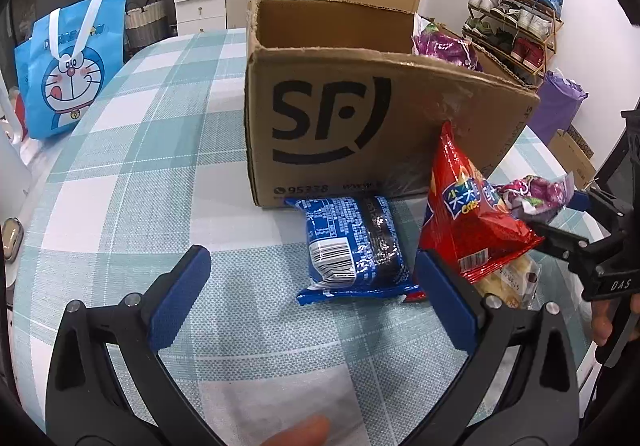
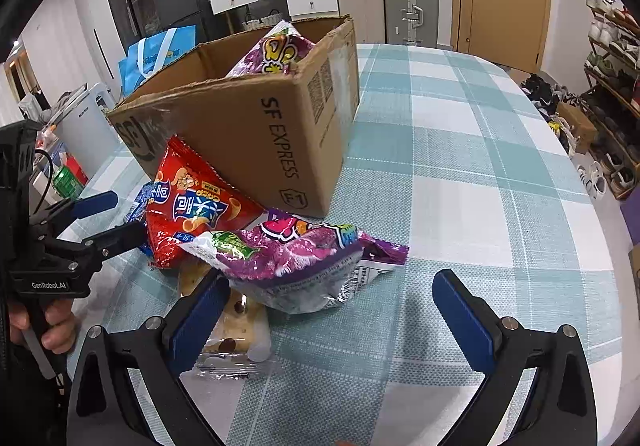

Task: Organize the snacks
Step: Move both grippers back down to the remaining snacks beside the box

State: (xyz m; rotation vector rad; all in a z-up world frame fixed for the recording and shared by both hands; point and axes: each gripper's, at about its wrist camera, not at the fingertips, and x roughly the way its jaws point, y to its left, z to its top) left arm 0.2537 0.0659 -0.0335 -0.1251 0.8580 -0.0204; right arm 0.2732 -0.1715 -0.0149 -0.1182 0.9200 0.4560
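Both grippers are hovering over the checked surface (image 1: 120,174) with their fingers spread wide and grasping nothing. The left gripper (image 1: 308,286) is sitting low in front of the box (image 1: 340,134), and a blue packet (image 1: 352,246) is lying flat between its fingers, just touching the box's base at its far end. A red bag (image 1: 464,222) is leaning against the box's near corner, its lower edge just beside the left gripper's right finger. The right gripper (image 2: 332,310) is facing the same pile from the other side: a purple bag (image 2: 296,258) is lying in front of it, partly between the fingers and overlapping the red bag (image 2: 192,206). A clear-wrapped pastry (image 2: 236,334) is lying under the purple bag, touching the right gripper's left finger (image 2: 200,310). Inside the open box (image 2: 256,134) another purple bag (image 2: 276,54) is standing against a wall, its top sticking above the rim. A blue tote (image 1: 68,66) is standing beyond the surface's far left edge.
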